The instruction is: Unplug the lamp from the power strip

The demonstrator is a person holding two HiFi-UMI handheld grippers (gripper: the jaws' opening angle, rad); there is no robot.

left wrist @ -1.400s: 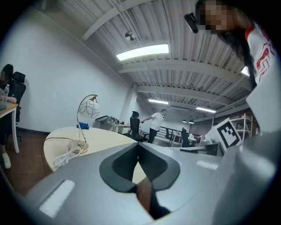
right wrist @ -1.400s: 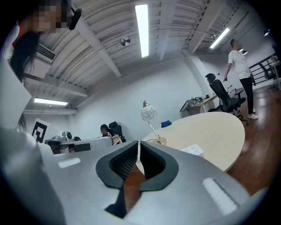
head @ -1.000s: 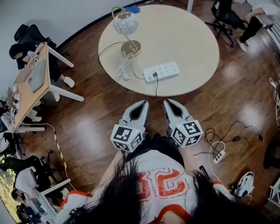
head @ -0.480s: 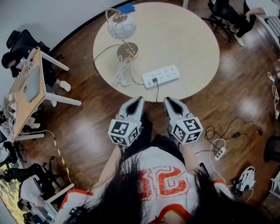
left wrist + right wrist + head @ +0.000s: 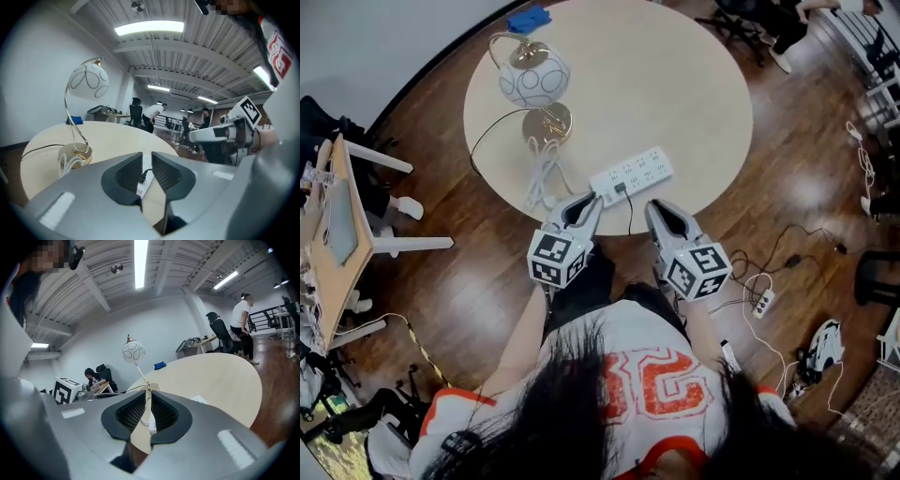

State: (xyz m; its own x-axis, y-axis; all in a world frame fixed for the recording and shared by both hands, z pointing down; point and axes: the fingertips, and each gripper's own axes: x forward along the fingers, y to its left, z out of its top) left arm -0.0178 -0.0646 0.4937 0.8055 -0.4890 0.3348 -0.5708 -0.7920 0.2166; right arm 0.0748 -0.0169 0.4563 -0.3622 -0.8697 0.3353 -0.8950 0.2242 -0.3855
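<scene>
Head view, looking steeply down: your left hand-held gripper (image 5: 591, 199) and right hand-held gripper (image 5: 654, 206) sit side by side at the near edge of a round bench (image 5: 694, 84), both pointing toward it. Just ahead of the two tips, between them, lies the white power strip (image 5: 631, 174). One black plug (image 5: 620, 188) sits in the end of the strip nearest your left hand-held gripper. Its dark cord (image 5: 629, 217) runs off the bench edge between the two hand-held grippers. Ahead and to the left of your left hand-held gripper stands the lamp (image 5: 533, 79), a white globe shade on a brass base. A bundled white cord (image 5: 540, 176) lies just beside that gripper's tip. Each hand-held gripper's own view shows its jaws only a narrow slit apart, having just been opening, with nothing between them and nothing held. Through the left slit you see the plug and the strip beyond.
</scene>
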